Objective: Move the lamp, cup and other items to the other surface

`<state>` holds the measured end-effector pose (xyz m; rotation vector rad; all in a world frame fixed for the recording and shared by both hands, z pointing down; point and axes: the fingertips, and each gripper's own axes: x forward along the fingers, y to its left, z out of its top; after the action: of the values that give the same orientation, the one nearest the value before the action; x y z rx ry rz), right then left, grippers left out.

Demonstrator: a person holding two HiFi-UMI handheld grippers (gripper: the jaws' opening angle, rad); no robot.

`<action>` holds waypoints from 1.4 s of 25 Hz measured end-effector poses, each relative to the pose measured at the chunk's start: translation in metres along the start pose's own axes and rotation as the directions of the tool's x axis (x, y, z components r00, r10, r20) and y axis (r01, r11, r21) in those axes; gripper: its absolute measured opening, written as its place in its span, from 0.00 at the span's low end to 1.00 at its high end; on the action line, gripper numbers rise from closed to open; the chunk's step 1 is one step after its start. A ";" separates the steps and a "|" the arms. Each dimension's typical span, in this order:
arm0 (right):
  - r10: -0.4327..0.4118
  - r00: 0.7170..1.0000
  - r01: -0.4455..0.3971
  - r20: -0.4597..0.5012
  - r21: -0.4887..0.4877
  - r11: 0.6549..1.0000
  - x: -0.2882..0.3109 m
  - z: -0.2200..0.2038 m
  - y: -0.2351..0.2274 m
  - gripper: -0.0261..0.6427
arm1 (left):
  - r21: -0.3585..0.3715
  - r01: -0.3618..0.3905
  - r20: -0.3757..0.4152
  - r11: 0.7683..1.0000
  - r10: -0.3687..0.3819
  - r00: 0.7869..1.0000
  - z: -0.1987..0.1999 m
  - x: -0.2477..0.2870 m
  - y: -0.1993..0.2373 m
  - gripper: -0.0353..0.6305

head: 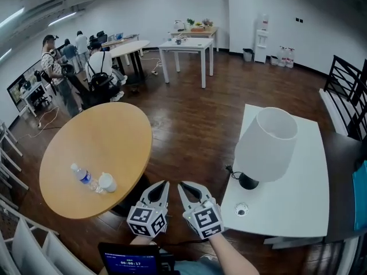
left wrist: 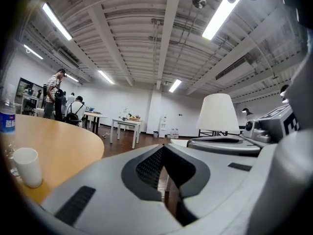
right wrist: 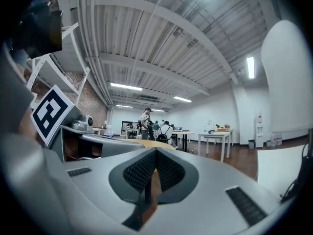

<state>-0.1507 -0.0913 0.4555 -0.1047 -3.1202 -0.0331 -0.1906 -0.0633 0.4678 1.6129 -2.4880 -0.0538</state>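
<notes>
A lamp with a white shade (head: 266,145) and a black base (head: 248,181) stands on the white rectangular table (head: 298,211) at the right. On the round wooden table (head: 97,148) at the left lie a white cup (head: 106,182) and a water bottle (head: 81,175). My left gripper (head: 163,183) and right gripper (head: 182,184) hang side by side over the floor between the two tables, both shut and holding nothing. The left gripper view has the cup (left wrist: 28,166) at its lower left and the lamp (left wrist: 218,112) ahead on the right. The shade (right wrist: 288,77) fills the right edge of the right gripper view.
A small round object (head: 241,209) lies near the white table's front edge. A black chair (head: 344,85) stands at the far right, and white chairs (head: 11,165) at the left. Several people (head: 74,67) are at desks at the back left. More white tables (head: 186,47) stand at the back.
</notes>
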 end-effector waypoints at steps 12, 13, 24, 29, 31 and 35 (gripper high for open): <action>-0.059 0.998 0.059 0.020 -0.017 0.998 -0.033 0.001 -0.024 0.04 | 0.026 0.068 -0.008 0.997 -0.067 0.998 0.000 0.013 -0.042 0.06; -0.057 0.998 0.058 0.020 -0.018 0.998 -0.034 0.001 -0.023 0.04 | 0.027 0.070 -0.003 0.997 -0.070 0.998 0.001 0.013 -0.043 0.06; -0.118 0.992 0.119 0.042 -0.015 0.993 -0.047 -0.001 -0.037 0.09 | 0.045 0.112 -0.004 0.993 -0.112 0.994 -0.002 0.020 -0.065 0.06; -0.241 0.970 0.240 0.034 0.030 0.970 -0.073 -0.013 -0.070 0.09 | 0.057 0.166 -0.009 0.984 -0.166 0.986 -0.008 0.033 -0.090 0.07; -0.293 0.956 0.292 0.028 0.052 0.955 -0.088 -0.019 -0.084 0.14 | 0.058 0.204 -0.017 0.977 -0.203 0.979 -0.013 0.039 -0.104 0.07; -0.397 0.918 0.395 0.010 0.083 0.915 -0.122 -0.026 -0.117 0.35 | 0.058 0.275 -0.031 0.960 -0.274 0.961 -0.019 0.053 -0.137 0.07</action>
<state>-0.0363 -0.2164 0.4771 0.5351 -3.1037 0.0873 -0.0848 -0.1669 0.4763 1.9620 -2.2520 0.0056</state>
